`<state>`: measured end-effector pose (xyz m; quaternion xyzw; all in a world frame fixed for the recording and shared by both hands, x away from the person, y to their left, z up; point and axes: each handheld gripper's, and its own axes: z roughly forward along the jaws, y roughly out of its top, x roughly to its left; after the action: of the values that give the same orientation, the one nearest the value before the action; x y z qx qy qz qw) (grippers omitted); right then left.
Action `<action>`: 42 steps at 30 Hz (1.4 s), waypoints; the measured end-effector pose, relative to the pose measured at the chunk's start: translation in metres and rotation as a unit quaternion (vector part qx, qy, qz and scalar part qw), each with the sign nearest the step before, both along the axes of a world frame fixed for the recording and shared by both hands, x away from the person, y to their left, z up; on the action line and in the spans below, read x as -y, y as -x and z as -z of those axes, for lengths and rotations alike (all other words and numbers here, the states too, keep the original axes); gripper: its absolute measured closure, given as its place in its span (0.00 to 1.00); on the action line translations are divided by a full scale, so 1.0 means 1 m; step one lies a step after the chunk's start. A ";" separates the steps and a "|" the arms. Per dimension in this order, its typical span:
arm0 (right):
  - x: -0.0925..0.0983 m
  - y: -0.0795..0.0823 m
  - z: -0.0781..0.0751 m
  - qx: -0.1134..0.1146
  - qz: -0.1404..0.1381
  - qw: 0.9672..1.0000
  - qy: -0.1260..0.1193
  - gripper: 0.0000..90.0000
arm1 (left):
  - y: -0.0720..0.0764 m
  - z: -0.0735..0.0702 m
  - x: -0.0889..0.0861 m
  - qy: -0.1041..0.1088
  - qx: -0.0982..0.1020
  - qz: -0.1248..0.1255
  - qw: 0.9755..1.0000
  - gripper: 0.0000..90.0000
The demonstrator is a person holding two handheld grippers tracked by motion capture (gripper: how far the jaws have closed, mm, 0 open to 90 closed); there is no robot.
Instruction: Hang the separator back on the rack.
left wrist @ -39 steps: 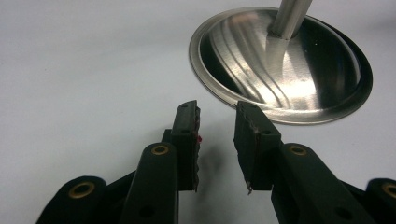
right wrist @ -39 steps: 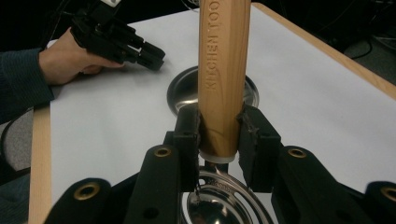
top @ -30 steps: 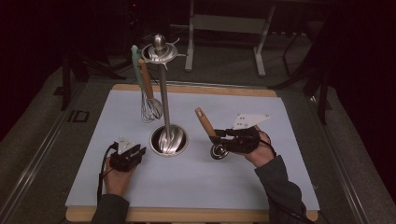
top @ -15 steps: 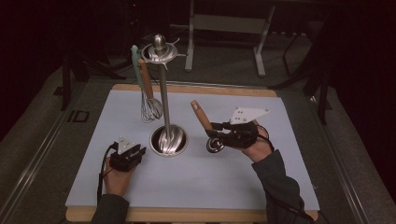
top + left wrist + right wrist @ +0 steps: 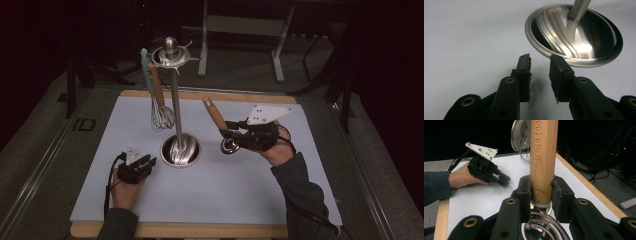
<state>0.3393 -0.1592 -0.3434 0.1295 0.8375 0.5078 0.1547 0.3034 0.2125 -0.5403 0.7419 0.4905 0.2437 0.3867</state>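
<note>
Right gripper (image 5: 234,134) is up off the white mat (image 5: 240,195), jaws clamped on the wooden handle of a small ladle (image 5: 218,120), handle tilted up and back, bowl hanging just right of the stand base (image 5: 181,149). Left gripper (image 5: 540,72) rests low near that base, jaws apart, nothing between them. Plenty of bare mat up front; dark room around.

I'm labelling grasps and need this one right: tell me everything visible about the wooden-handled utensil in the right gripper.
The utensil has a light wooden handle with letters pressed into it, a metal collar and a shiny steel bowl at its lower end, like a small ladle or scoop. It is lifted off the mat, handle tilted up and away. The right gripper is shut on the handle's lower end just above the collar; nothing else touches it.
</note>
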 end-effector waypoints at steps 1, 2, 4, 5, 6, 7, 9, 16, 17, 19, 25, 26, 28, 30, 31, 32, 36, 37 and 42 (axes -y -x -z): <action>-0.001 0.000 -0.001 0.002 -0.001 1.000 0.000 0.79 | 0.000 0.000 0.000 0.000 0.000 0.000 1.000 0.78; -0.002 0.001 -0.003 0.004 -0.001 1.000 0.001 0.79 | 0.000 0.000 0.000 0.000 0.000 0.000 1.000 0.78; -0.004 0.001 -0.006 0.007 -0.001 1.000 0.000 0.79 | 0.000 0.000 0.000 0.000 0.001 0.000 1.000 0.78; -0.005 0.001 -0.007 0.010 -0.002 1.000 -0.001 0.79 | 0.000 0.000 0.000 0.000 0.000 0.000 1.000 0.78; -0.006 0.002 -0.008 0.010 -0.003 1.000 -0.002 0.79 | 0.000 0.000 0.000 0.000 0.000 0.000 1.000 0.78; -0.006 0.002 -0.008 0.010 -0.003 1.000 -0.002 0.79 | 0.000 0.000 0.000 0.000 0.000 0.000 1.000 0.78; -0.008 0.004 -0.012 0.015 -0.005 1.000 -0.009 0.79 | 0.000 0.000 0.000 0.000 0.000 0.000 1.000 0.78; -0.013 0.006 -0.020 0.023 -0.008 1.000 -0.012 0.79 | 0.000 0.000 0.000 -0.001 0.000 0.000 1.000 0.78; -0.014 0.006 -0.021 0.025 -0.008 1.000 -0.014 0.79 | 0.000 0.000 0.000 -0.001 0.000 0.000 1.000 0.78; -0.015 0.007 -0.023 0.028 -0.010 0.999 -0.017 0.79 | 0.000 0.000 0.000 -0.001 0.000 0.000 1.000 0.78; -0.020 0.007 -0.030 0.034 -0.011 0.999 -0.021 0.79 | 0.000 0.000 0.000 -0.001 0.000 0.001 1.000 0.78; -0.021 0.008 -0.031 0.035 -0.012 0.999 -0.022 0.79 | 0.000 0.000 0.000 -0.001 0.000 0.001 1.000 0.78; -0.024 0.008 -0.034 0.038 -0.014 0.999 -0.023 0.79 | 0.000 0.000 0.000 0.000 0.000 0.000 1.000 0.78; -0.027 0.008 -0.037 0.042 -0.017 0.999 -0.027 0.79 | 0.000 0.000 0.000 -0.002 -0.001 0.001 1.000 0.78; -0.027 0.008 -0.037 0.042 -0.017 0.999 -0.027 0.79 | 0.000 0.000 0.000 -0.002 -0.001 0.001 1.000 0.78; -0.028 0.008 -0.038 0.042 -0.018 0.999 -0.029 0.79 | 0.000 0.000 0.000 -0.002 -0.001 0.001 1.000 0.78; -0.033 0.006 -0.042 0.042 -0.018 0.998 -0.040 0.79 | 0.000 0.000 0.000 -0.002 -0.001 0.002 1.000 0.78; -0.034 0.005 -0.043 0.042 -0.019 0.998 -0.042 0.79 | 0.000 0.000 0.000 -0.002 -0.001 0.002 1.000 0.78; -0.043 0.003 -0.047 0.047 -0.020 0.998 -0.049 0.79 | 0.000 0.000 0.000 -0.001 -0.001 0.002 1.000 0.78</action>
<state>0.3363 -0.1158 -0.2961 0.0961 0.8061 0.5566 0.1766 0.3036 0.2123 -0.5403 0.7435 0.4893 0.2430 0.3856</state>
